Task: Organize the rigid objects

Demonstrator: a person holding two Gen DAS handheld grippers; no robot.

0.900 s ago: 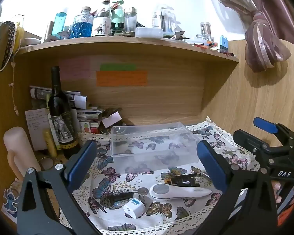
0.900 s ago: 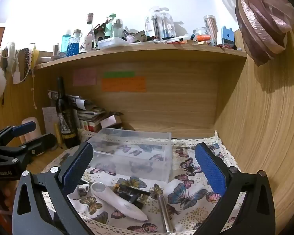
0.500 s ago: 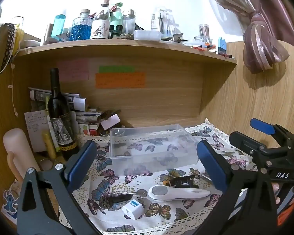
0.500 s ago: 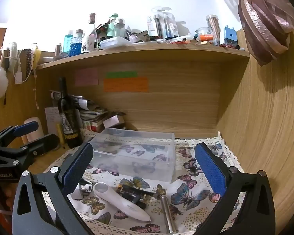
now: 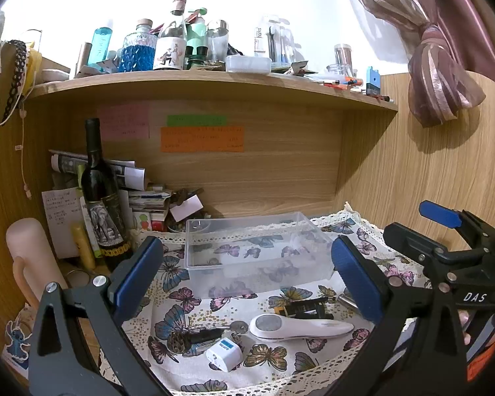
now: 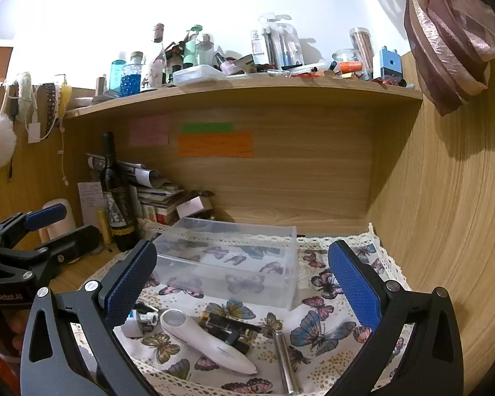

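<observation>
Left hand-held gripper (image 5: 247, 274) jaws spread wide, holding nothing; right hand-held gripper (image 6: 242, 272) same, wide apart and empty. Both hover above the near edge of the butterfly cloth (image 5: 168, 283) on the tabletop, pointing at the clear plastic box (image 5: 254, 247), which sits at frame centre in both views and looks empty. The loose items lie in front of the box, lower centre of each frame: white handheld device (image 5: 300, 326), black-and-gold clip-like piece (image 5: 305, 307), white plug adapter (image 5: 223, 358), dark key-fob thing with keys (image 5: 198, 335), metal tube (image 6: 285, 359). Key relation: the white device sits below and between the right gripper's fingers, long axis running diagonally from upper left to lower right in the right wrist view; in the left wrist view it lies nearly horizontal, offset toward the lower right. My read: right hand is better lined up for it, left hand is nearer the adapter and key fob. Grip across the narrow width, so the right wrist likely needs a twist. Versus 0.9 s ago: both views sit slightly further back and higher, box a touch lower in frame, nothing on the cloth moved.
</observation>
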